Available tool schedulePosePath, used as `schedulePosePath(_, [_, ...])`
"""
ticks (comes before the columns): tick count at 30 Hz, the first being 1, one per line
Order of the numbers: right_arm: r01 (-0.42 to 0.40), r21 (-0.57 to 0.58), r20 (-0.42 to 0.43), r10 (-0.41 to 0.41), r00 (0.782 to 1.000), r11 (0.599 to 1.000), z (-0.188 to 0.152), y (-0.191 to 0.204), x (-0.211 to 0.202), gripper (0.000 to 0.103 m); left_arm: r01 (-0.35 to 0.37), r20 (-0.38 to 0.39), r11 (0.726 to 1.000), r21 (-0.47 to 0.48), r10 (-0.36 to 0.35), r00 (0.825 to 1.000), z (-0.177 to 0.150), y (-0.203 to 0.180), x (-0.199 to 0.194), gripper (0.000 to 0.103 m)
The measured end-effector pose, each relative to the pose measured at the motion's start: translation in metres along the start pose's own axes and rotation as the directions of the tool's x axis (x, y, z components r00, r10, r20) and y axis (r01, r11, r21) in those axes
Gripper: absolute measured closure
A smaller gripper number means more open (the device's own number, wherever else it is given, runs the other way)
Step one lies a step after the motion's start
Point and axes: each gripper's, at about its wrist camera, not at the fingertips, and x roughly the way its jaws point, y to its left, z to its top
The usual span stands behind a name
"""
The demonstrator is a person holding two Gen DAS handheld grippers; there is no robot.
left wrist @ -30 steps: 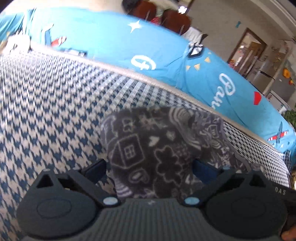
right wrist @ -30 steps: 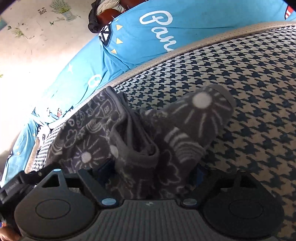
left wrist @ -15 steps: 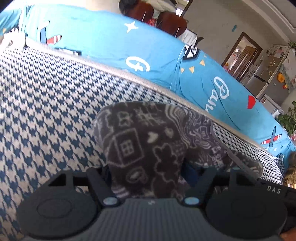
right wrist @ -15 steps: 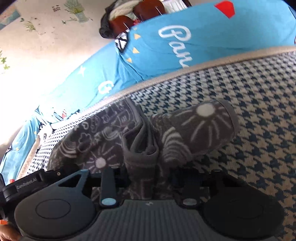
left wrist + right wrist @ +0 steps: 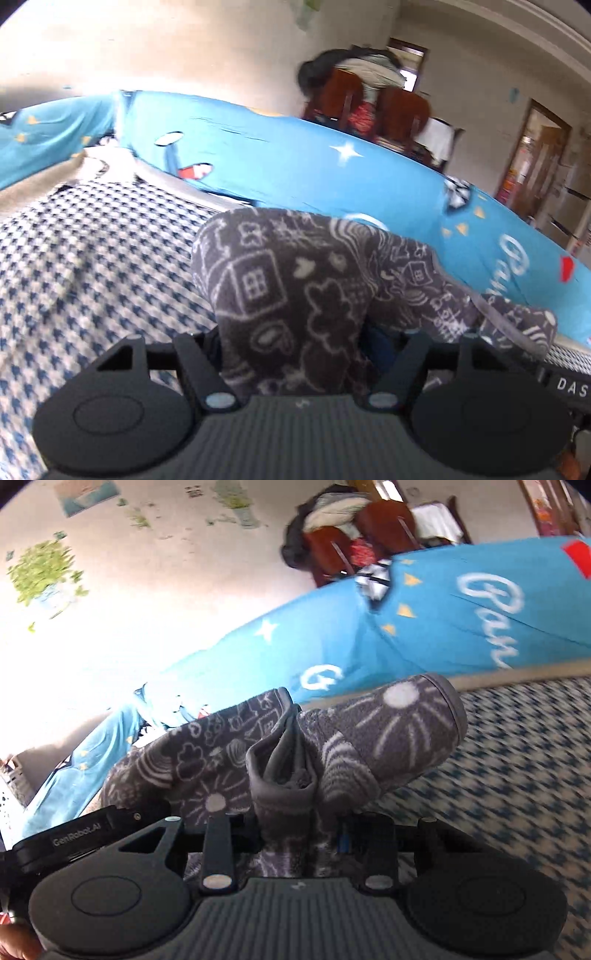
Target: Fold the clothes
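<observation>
Left wrist: left gripper (image 5: 295, 343) partly closed, pinching a fold of grey patterned garment (image 5: 291, 288); cloth bulges up between the fingers and trails off to the right, above houndstooth cover (image 5: 96, 258). Blue sheet (image 5: 295, 166) behind, chairs (image 5: 369, 99) further back.

Right wrist: right gripper (image 5: 295, 830) narrowed, clamping a bunched grey hem of the same garment (image 5: 388, 731); one rolled part juts right over cover (image 5: 517, 768), the rest spreads left toward the other tool's body (image 5: 77, 838). Blue sheet (image 5: 443, 627) beyond.
</observation>
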Motion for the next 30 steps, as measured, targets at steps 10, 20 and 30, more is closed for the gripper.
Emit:
schedulePosePath(10, [-0.071, -0.054, 0.006, 0.071, 0.997, 0.996, 0.002, 0.029, 0.054, 0.066, -0.135, 0.049, 0.991, 0.018, 0.134, 0.990, 0.024, 0.025, 0.026, 0.033])
schedulePosePath(20, [-0.008, 0.016, -0.139, 0.010, 0.990, 1.000, -0.012, 0.005, 0.083, 0.052, -0.181, -0.076, 0.981, -0.069, 0.176, 0.981, 0.022, 0.055, 0.060, 0.020])
schedulePosePath(30, [0.097, 0.008, -0.047, -0.097, 0.994, 0.995, 0.006, 0.000, 0.035, 0.041, -0.267, 0.104, 0.963, -0.044, 0.270, 0.957, 0.044, 0.058, 0.022, 0.005])
